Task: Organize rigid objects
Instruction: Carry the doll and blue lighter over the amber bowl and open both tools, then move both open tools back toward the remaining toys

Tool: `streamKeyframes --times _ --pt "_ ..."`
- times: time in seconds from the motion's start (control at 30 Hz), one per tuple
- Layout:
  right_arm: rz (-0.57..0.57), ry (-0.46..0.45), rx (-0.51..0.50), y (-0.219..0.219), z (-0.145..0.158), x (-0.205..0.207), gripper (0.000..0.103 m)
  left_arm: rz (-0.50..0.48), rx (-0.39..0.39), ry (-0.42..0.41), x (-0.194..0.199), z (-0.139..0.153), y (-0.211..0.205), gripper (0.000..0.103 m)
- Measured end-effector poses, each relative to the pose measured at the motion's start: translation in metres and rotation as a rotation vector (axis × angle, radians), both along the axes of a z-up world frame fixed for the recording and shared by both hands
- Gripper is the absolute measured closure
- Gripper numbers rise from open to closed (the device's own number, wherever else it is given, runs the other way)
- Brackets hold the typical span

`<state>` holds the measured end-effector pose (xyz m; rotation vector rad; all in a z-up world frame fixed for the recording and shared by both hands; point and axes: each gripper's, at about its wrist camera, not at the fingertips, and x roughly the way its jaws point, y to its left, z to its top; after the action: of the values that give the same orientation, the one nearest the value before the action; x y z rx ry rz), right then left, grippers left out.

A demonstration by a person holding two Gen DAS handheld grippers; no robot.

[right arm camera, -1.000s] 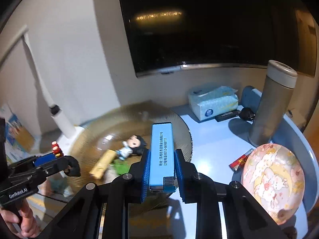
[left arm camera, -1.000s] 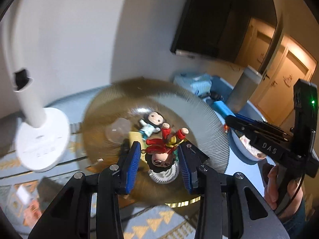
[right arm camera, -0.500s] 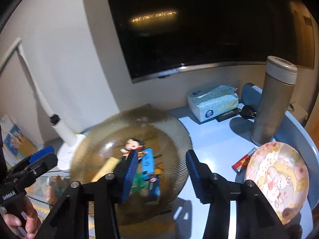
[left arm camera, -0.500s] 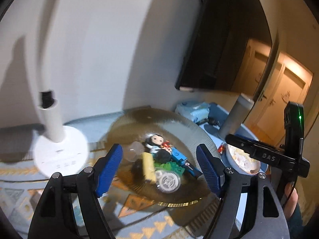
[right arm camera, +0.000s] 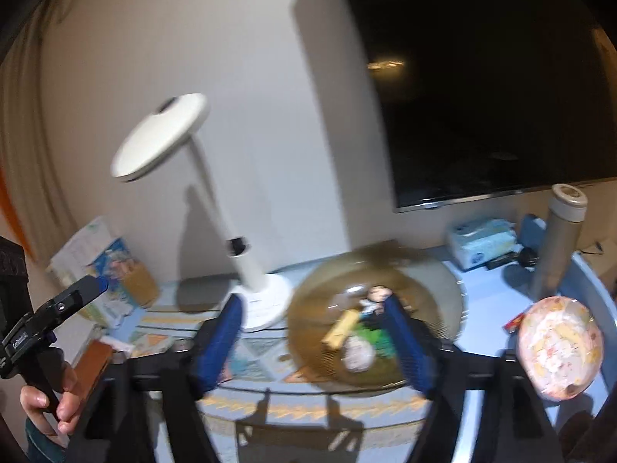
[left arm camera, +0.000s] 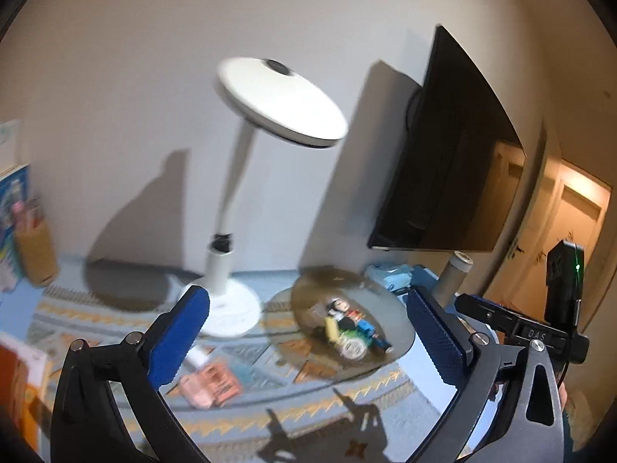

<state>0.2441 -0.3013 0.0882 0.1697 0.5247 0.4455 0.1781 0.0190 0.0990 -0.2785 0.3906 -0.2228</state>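
A ribbed amber glass bowl (left arm camera: 308, 301) (right arm camera: 432, 270) holds small toys: a dark-haired doll (left arm camera: 337, 305) (right arm camera: 378, 294), a yellow bar (left arm camera: 331, 330) (right arm camera: 341, 328), a white gear (left arm camera: 353, 347) (right arm camera: 358, 351), green pieces and a blue box (left arm camera: 372, 333). My left gripper (left arm camera: 308, 341) is open and empty, raised well back from the bowl. My right gripper (right arm camera: 324, 341) is open and empty, also pulled back above the bowl; it shows at the right of the left wrist view (left arm camera: 513, 326). The left gripper shows at the left edge of the right wrist view (right arm camera: 50, 308).
A white desk lamp (left arm camera: 231, 301) (right arm camera: 254, 270) stands left of the bowl. A grey flask (right arm camera: 555, 247), tissue pack (right arm camera: 482, 239) and pink floral plate (right arm camera: 559, 351) sit to the right. Pink packets (left arm camera: 208, 382) and books (right arm camera: 100, 270) lie on the patterned mat. A dark TV hangs behind.
Both grippers opened, dropping the red figure and the blue box into the bowl, then lifted up and back away from it.
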Motion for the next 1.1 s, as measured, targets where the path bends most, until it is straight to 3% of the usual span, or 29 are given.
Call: streamKeyframes --times 0.07,0.2,0.3,0.43,0.6,0.73,0.93,1.1 --pt "0.035 0.021 0.006 0.016 -0.012 -0.013 0.011 0.043 0.004 0.034 -0.016 -0.014 0.016 0.001" --pt "0.097 0.136 0.022 0.048 -0.064 -0.022 0.011 0.168 0.01 0.157 -0.034 -0.078 0.052 0.001" --pt "0.128 0.167 -0.078 0.081 -0.113 -0.017 0.011 0.232 0.039 0.282 -0.031 -0.142 0.069 0.001" --pt "0.139 0.162 -0.227 0.107 -0.164 -0.002 0.011 0.267 0.147 0.319 -0.024 -0.184 0.064 0.001" --pt "0.133 0.192 -0.242 0.104 -0.185 0.008 0.011 0.282 0.196 0.306 -0.024 -0.187 0.058 0.001" --pt "0.132 0.196 -0.283 0.111 -0.192 0.009 0.011 0.286 0.173 0.319 -0.025 -0.19 0.066 0.001" --pt "0.126 0.147 -0.288 0.111 -0.185 0.002 0.011 0.295 0.141 0.312 -0.027 -0.189 0.071 0.001" --pt "0.102 0.149 -0.286 0.11 -0.184 0.001 0.01 0.285 0.158 0.335 -0.023 -0.19 0.067 0.001"
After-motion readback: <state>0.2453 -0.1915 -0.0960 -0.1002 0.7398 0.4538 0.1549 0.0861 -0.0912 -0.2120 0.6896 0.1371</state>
